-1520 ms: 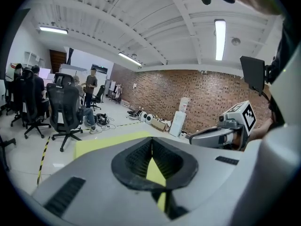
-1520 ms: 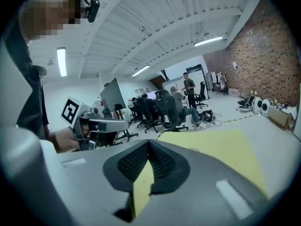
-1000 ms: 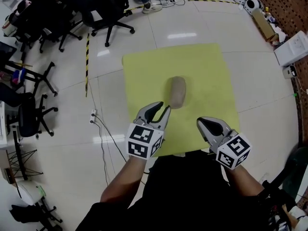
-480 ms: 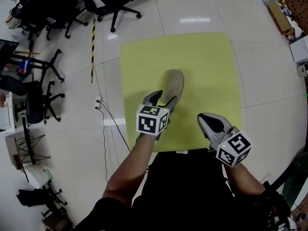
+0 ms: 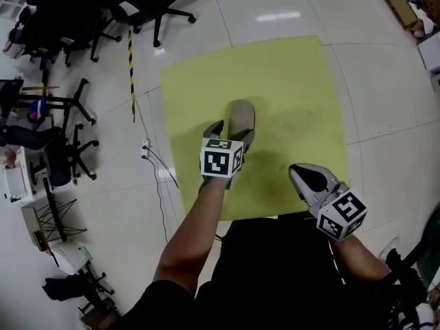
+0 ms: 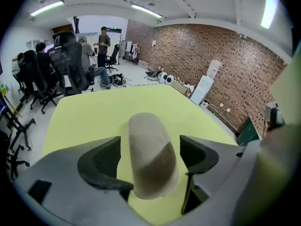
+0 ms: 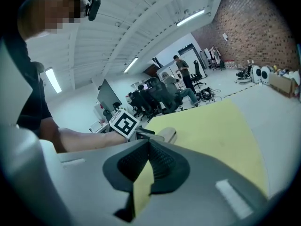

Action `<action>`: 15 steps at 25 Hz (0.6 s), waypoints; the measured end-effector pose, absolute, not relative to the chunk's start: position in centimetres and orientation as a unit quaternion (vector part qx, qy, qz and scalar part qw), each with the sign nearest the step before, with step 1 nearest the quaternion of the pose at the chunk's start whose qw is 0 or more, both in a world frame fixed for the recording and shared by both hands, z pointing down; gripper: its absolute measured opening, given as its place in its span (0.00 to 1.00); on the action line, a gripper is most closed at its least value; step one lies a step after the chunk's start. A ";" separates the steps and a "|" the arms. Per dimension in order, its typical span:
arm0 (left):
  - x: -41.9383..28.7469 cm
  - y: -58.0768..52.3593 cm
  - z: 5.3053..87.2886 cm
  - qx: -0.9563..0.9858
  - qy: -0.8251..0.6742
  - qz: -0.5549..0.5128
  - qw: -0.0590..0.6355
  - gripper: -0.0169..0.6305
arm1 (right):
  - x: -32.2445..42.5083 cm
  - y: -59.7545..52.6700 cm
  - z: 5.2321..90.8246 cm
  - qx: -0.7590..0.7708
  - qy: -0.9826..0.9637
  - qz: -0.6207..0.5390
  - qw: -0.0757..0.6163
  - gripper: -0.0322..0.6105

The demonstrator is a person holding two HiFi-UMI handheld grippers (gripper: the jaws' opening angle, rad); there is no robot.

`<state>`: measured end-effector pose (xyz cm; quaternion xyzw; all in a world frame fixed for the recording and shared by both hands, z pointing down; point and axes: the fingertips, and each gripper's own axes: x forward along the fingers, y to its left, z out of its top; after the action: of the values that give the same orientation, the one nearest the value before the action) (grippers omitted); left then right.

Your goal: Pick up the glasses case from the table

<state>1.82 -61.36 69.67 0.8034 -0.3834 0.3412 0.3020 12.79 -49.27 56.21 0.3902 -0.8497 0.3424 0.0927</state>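
A beige, rounded glasses case [image 5: 240,117] lies lengthwise near the middle of the yellow-green table [image 5: 295,81]. My left gripper [image 5: 234,133] points steeply down over the case's near end. Its jaws have just been opening and now stand wide on either side of it. In the left gripper view the case [image 6: 153,168] fills the space between the dark pads [image 6: 101,164], with a thin gap on each side. My right gripper [image 5: 303,174] hovers over the table's front right part, apart from the case, jaws together and empty. The right gripper view shows the case [image 7: 167,134] beyond the left marker cube.
Black office chairs [image 5: 141,9] crowd the floor at the far left. A black-and-yellow tape strip [image 5: 130,67] and a cable with a floor socket [image 5: 146,146] lie left of the table. A brick wall [image 6: 211,51] and people [image 6: 103,39] stand beyond the table.
The left gripper has dropped forward from the table's front edge onto the case, and its jaws have spread from nearly shut to straddling it. The right gripper has sunk slightly, still shut.
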 end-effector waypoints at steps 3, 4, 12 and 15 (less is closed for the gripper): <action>2.3 -61.5 71.0 0.796 -0.380 0.356 0.307 0.66 | 13.2 -49.2 56.7 0.392 -0.847 0.348 0.090 0.05; 2.5 -61.6 71.4 0.794 -0.379 0.363 0.307 0.66 | 13.4 -49.1 56.8 0.392 -0.846 0.351 0.088 0.05; 3.5 -61.5 73.8 0.780 -0.377 0.394 0.308 0.67 | 14.6 -48.5 57.4 0.397 -0.837 0.367 0.081 0.05; 3.5 -61.5 74.5 0.776 -0.373 0.406 0.307 0.68 | 14.8 -48.5 57.5 0.404 -0.833 0.369 0.079 0.05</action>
<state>3.47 -61.46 74.48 0.7759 -0.3726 0.4062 0.3068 14.80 -48.48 57.51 0.4037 -0.8333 0.3692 0.0794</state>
